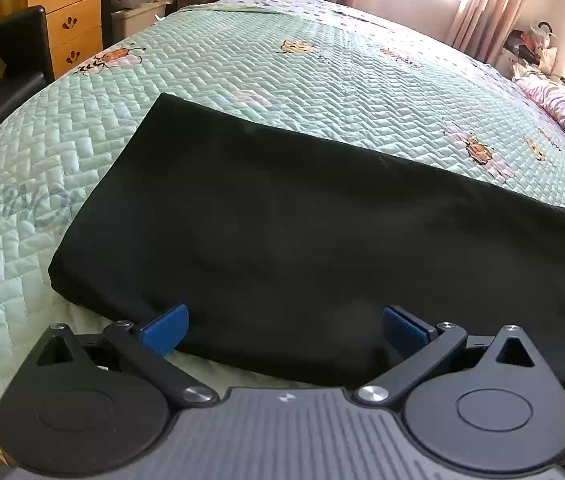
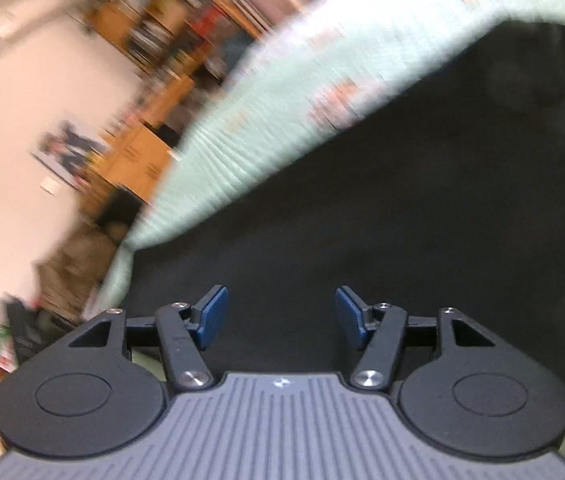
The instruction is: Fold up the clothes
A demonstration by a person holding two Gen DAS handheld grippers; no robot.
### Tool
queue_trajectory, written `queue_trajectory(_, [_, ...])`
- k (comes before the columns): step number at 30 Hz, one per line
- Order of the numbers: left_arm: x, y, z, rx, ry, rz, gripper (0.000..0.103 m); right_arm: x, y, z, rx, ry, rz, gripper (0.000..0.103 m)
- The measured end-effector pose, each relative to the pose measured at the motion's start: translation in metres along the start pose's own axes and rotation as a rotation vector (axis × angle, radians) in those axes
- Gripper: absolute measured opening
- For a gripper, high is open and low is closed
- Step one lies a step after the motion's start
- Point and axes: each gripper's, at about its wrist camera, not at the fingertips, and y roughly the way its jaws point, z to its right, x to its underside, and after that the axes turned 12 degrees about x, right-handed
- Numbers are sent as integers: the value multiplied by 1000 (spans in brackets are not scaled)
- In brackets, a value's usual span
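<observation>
Black garment [image 1: 306, 232] lying folded flat on the quilted green bed [image 1: 282, 64]. Left tool [image 1: 282, 330] spread wide at its near edge, gripping nothing. Right tool [image 2: 280, 316] likewise wide open and empty over the cloth, view blurred.

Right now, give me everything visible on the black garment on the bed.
The black folded fabric garment lies flat on the mint-green quilted bedspread, forming a broad, roughly rectangular slab with smooth surface, few wrinkles and no visible print. Its far edge runs straight; the left corners look rounded by the fold. The left gripper sits open at its near edge, blue pads straddling the fabric. The right gripper, open, hovers over it in a blurred view; contact unclear.
</observation>
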Motion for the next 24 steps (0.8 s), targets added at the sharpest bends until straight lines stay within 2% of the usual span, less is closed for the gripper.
queue_trajectory(3, [-1,1,-2,3,3,-6,102,11,-2,4,-22,32,-18,62])
queue_trajectory(5, [-1,2,-1,0,4,-7,102,4,-5,-3,-28,21,-27,62])
queue_trajectory(8, [-1,3,-1,-3,8,-9,102,-14,-6,-21,-76,-33,4,62])
queue_trajectory(12, [-1,5,1,-12,20,-16,102,-37,19,-42,-113,-100,3,64])
queue_trajectory(15, [-2,7,2,-18,28,-22,103,-48,54,-22,-65,-19,-36,63])
queue_trajectory(16, [-2,7,2,-19,31,-24,102,-51,65,-11,-38,26,-47,58])
queue_trajectory(19, [-1,6,2,-17,36,-28,102,-57,63,2,-73,180,-21,59])
queue_trajectory(24, [-2,7,2,-18,33,-30,102,-76,75,6,-49,179,14,62])
